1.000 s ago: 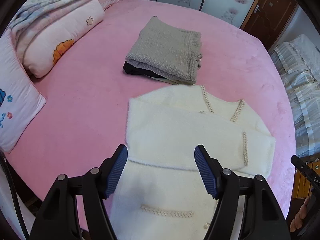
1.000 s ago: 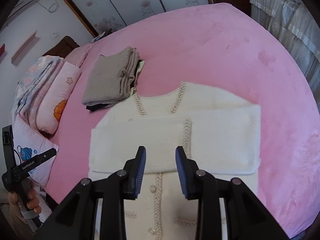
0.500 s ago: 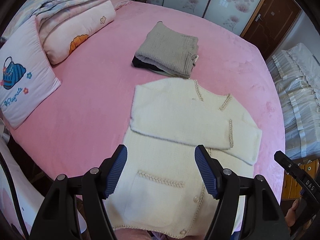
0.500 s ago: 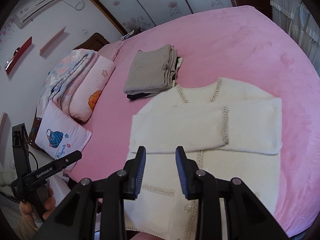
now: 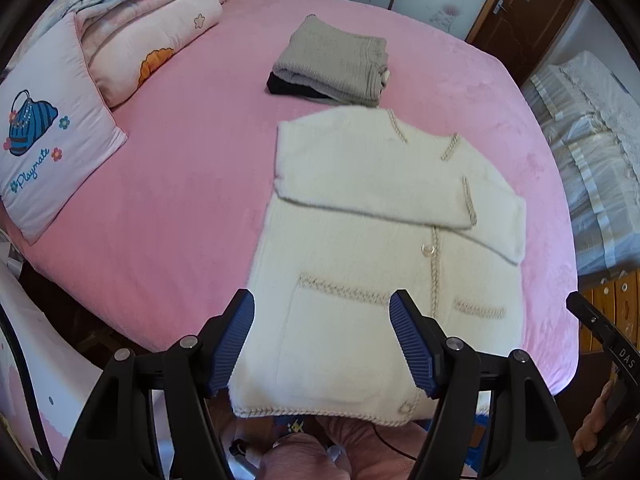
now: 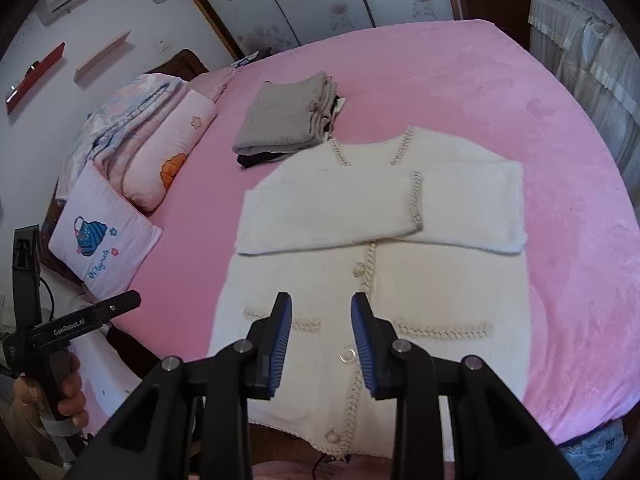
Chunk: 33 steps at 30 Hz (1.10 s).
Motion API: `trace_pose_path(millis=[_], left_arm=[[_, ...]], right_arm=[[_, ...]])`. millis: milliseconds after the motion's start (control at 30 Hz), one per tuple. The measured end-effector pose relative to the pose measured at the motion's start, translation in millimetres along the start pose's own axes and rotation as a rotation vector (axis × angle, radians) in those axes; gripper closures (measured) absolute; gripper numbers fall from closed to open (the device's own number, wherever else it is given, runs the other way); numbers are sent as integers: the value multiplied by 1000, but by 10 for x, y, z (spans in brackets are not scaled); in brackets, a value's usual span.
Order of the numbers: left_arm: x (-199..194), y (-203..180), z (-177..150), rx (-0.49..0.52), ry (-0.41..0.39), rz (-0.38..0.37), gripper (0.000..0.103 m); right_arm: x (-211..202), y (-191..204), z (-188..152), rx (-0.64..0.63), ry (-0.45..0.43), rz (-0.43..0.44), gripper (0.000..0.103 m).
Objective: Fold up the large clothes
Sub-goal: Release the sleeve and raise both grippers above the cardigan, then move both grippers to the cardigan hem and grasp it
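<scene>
A cream cardigan (image 5: pixel 372 248) with braided beige trim lies flat on the pink bed, both sleeves folded across its chest; it also shows in the right wrist view (image 6: pixel 380 248). Its hem hangs at the bed's near edge. My left gripper (image 5: pixel 322 344) is open and empty, above the hem's left part. My right gripper (image 6: pixel 320 340) is open with a narrower gap, empty, above the button line near the hem.
A folded grey sweater (image 5: pixel 332 64) on a dark garment lies beyond the cardigan, also in the right wrist view (image 6: pixel 286 120). Pillows and a folded quilt (image 5: pixel 132 36) lie at the left. The pink bed (image 6: pixel 460 80) spreads around. Another bed (image 5: pixel 592 152) stands at right.
Both grippers have pulled back toward the bed's near edge and risen, so the whole cardigan down to its hem has come into view. The cardigan has not moved.
</scene>
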<state>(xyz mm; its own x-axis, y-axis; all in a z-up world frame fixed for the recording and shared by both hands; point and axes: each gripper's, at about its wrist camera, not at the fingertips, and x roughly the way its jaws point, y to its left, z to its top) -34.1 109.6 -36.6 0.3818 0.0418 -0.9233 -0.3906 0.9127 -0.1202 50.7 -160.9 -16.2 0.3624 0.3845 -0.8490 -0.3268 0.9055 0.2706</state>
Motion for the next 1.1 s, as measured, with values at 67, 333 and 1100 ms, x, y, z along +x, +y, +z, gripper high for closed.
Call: trace_pose_path(millis=[67, 333, 1100], left_arm=[[39, 75, -113, 12, 5, -13, 34], [403, 334, -594, 36, 48, -42, 34], [1908, 1169, -1449, 25, 196, -22, 34]], right_arm=[[-31, -37, -163, 7, 2, -33, 72], [11, -326, -799, 83, 28, -129, 60], [668, -1995, -2033, 345, 182, -245, 53]])
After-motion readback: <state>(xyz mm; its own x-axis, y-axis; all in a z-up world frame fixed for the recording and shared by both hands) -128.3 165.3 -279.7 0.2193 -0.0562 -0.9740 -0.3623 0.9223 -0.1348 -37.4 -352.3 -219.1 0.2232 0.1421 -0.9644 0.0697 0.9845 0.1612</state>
